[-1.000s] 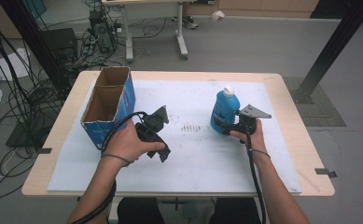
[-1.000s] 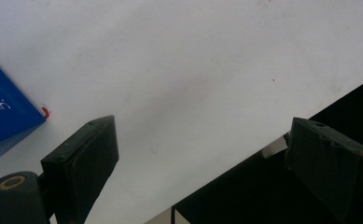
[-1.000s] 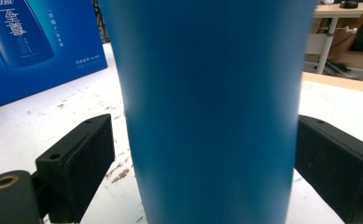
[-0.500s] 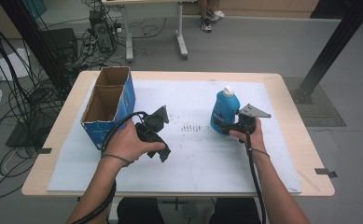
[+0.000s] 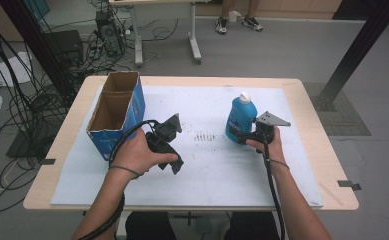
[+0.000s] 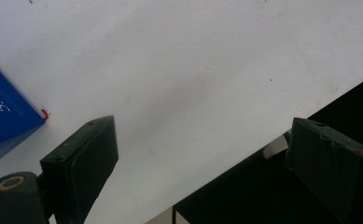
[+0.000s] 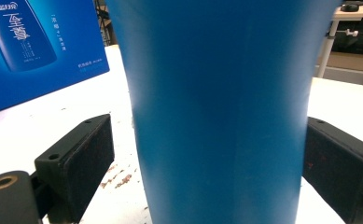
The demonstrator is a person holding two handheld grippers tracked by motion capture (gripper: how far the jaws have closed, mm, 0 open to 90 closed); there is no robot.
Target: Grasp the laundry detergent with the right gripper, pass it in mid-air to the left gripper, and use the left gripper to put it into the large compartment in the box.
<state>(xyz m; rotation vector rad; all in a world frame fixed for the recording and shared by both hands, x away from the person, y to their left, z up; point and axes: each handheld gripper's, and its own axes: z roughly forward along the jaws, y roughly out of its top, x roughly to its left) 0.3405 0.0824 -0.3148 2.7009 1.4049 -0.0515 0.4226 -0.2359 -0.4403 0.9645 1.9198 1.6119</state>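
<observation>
A blue bottle [image 5: 240, 119] with a white cap stands upright on the white mat [image 5: 212, 170], right of centre. My right gripper [image 5: 238, 136] reaches its base from the near side. In the right gripper view the bottle [image 7: 216, 93] stands between the jaws of the right gripper [image 7: 205, 126]; the left pad [image 7: 76, 158] is clear of it and the right pad [image 7: 338, 163] is at its side. My left gripper [image 5: 175, 167] points toward the mat's near edge. The left gripper [image 6: 202, 126] is open over bare mat with nothing between its jaws.
An open blue cardboard box [image 5: 113, 116] stands at the mat's left, its corner [image 6: 6, 116] close to my left gripper. A dark smudge [image 5: 205, 136] marks the mat's middle. Desk legs, cables and a person's feet [image 5: 239, 22] are beyond the table.
Both grippers and the bottle have stayed where they were. The person's feet at the back have moved to the right.
</observation>
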